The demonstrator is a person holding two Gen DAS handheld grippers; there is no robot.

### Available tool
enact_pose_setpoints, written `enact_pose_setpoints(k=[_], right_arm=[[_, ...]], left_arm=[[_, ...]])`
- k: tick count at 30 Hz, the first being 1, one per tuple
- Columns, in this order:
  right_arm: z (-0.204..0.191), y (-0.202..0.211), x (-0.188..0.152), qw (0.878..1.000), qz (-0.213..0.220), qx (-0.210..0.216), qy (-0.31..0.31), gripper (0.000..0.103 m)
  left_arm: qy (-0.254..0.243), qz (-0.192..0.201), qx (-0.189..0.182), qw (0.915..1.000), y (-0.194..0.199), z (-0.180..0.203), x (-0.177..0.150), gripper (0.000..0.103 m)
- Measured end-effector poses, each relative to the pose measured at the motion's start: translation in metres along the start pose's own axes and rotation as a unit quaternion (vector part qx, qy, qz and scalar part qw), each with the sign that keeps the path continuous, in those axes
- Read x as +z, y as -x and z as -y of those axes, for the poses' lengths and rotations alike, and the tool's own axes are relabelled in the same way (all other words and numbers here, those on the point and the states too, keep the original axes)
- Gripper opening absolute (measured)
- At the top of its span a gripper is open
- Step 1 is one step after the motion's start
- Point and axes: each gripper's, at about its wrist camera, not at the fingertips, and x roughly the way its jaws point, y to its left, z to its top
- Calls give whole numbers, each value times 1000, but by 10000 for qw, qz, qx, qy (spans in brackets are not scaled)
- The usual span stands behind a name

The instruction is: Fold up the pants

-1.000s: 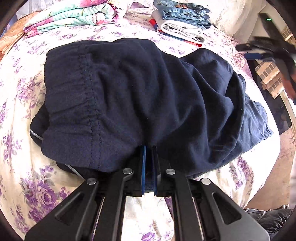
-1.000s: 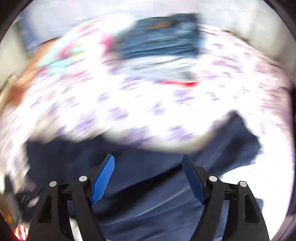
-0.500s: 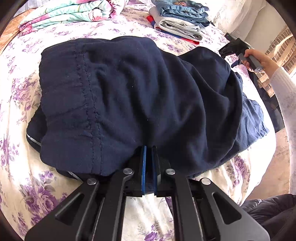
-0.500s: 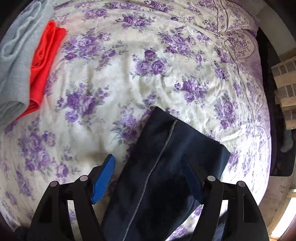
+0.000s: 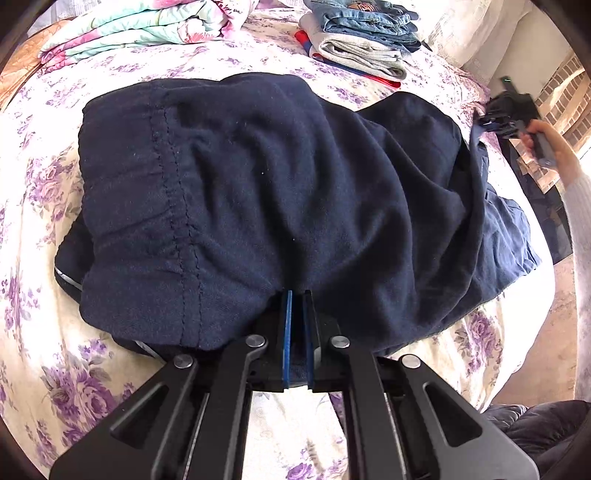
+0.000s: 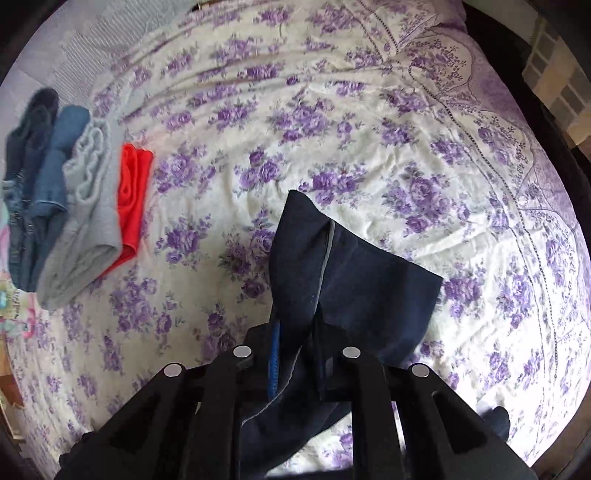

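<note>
Dark navy pants [image 5: 280, 192] lie bunched on the flowered bed, waistband to the left in the left wrist view. My left gripper [image 5: 297, 295] is shut on the near edge of the pants, cloth pinched between its blue pads. Far right in that view a hand holds my right gripper [image 5: 491, 125] at the leg end. In the right wrist view the navy leg end [image 6: 354, 273] with a grey side stripe runs between the fingers of my right gripper [image 6: 295, 325], whose jaws are closing and pinch the cloth.
A stack of folded clothes [image 5: 362, 40], jeans on grey and red, sits at the back of the bed, seen again as the folded clothes [image 6: 70, 206]. A folded pastel quilt [image 5: 147, 26] lies back left. The bed edge [image 5: 524, 332] drops to the floor on the right.
My right gripper swept across the bed to the pants' leg end, came down over it and closed from wide open onto the cloth. The left gripper kept its grip and place.
</note>
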Motion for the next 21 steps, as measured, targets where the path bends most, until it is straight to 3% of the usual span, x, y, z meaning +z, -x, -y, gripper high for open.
enact_pose_setpoints(k=[4, 6, 10, 13, 16, 18, 21], right_arm=[[66, 71, -26, 9939, 743, 792, -195, 15], [103, 101, -55, 9882, 1070, 1064, -264, 16], [177, 118, -126, 9794, 1395, 1287, -695, 16], [220, 104, -191, 9734, 1425, 1378, -1150, 15], [251, 55, -235, 9705, 1146, 1476, -1522, 15], [264, 20, -252, 9663, 921, 1643, -1753, 15], [276, 4, -260, 9514, 1096, 2129, -1936, 14]], left_arm=[[-35, -119, -51, 9999, -1, -1, 4, 6], [-189, -168, -21, 9997, -1, 1, 6, 6], [-581, -301, 35, 9979, 1, 6, 10, 6], [-654, -493, -76, 9966, 6, 2, 15, 6], [-781, -615, 4, 9950, 11, 3, 19, 6], [-840, -659, 227, 9940, 17, 8, 22, 6], [-936, -552, 664, 9919, 29, 21, 27, 7]])
